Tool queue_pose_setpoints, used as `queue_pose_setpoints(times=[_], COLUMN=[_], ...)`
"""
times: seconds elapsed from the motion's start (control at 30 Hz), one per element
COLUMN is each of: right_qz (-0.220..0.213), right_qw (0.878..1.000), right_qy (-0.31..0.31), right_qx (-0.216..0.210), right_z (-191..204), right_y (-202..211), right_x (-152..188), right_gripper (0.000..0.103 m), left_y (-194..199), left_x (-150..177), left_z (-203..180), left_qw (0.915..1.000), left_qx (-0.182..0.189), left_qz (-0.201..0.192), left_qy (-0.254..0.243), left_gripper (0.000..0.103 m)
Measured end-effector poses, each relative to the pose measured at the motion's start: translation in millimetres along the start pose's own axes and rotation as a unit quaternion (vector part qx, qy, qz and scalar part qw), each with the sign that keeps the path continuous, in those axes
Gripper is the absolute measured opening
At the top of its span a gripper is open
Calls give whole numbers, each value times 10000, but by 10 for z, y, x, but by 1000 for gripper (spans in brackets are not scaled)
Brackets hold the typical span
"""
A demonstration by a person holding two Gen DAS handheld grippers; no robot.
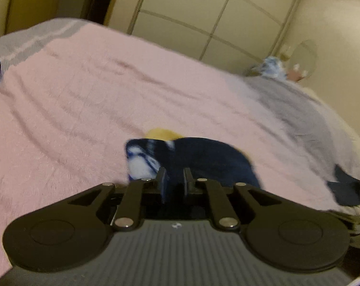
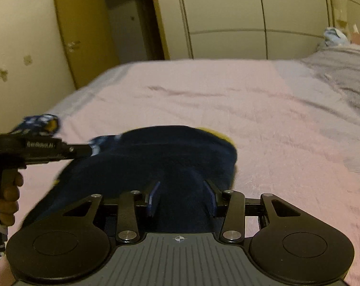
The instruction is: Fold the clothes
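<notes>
Navy garment (image 2: 156,157), with white print and a yellow patch, lies bunched on the near part of the pink bed (image 2: 227,100). Left gripper (image 1: 175,174): fingers narrow, pinching a navy fold. Right gripper (image 2: 182,190): fingers half apart, a thick bunch of the same cloth filling the gap between them. In the right view, the left gripper comes in from the left edge, a hand (image 2: 8,195) on its handle. Grey cover (image 1: 299,109) far right. Both views blurred.

A pink-blanketed bed (image 2: 203,100) carries a navy garment (image 2: 156,152) and another patterned piece (image 2: 40,121).
</notes>
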State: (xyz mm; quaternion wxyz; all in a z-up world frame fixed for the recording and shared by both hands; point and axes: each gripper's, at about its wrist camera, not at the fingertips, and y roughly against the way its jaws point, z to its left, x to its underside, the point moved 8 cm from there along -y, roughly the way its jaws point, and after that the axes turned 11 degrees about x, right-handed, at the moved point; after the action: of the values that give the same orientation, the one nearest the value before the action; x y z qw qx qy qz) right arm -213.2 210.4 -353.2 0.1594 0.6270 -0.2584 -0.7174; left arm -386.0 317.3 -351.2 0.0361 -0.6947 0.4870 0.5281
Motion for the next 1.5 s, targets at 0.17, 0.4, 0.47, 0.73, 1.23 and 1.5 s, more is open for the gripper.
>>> queue_pose_setpoints(times=[0.17,0.4,0.47,0.73,1.23,1.5], right_qz=[352,375,429,288,125,-30], right_qw=[9984,9975,9968,9940,9924,9935], right_qy=[175,66,10,-205,-555,-758], right_qx=[418,593,669,1038,1088,854], right_z=[99,231,255,341,227,-110], right_y=[118,806,961,1603,1622,625], right_x=[361,389,452,558,435,94], right_gripper=[43,54,63,65,68,68], left_y=[230,1051,1243,1961,2019,1109], left_x=[415,572,642,847,755,191], left_z=[-95,-458,-561,-847,-517,144], left_qw=[9973,9914,9902,9910,9984,9987], left_qx=[-584,-1214,-1291,-1231,-536,433], left_qz=[438,471,499,360,124,118], left_qy=[-70,-114,-207,-377,150,251], left_gripper=[17,28,36,39,52,40])
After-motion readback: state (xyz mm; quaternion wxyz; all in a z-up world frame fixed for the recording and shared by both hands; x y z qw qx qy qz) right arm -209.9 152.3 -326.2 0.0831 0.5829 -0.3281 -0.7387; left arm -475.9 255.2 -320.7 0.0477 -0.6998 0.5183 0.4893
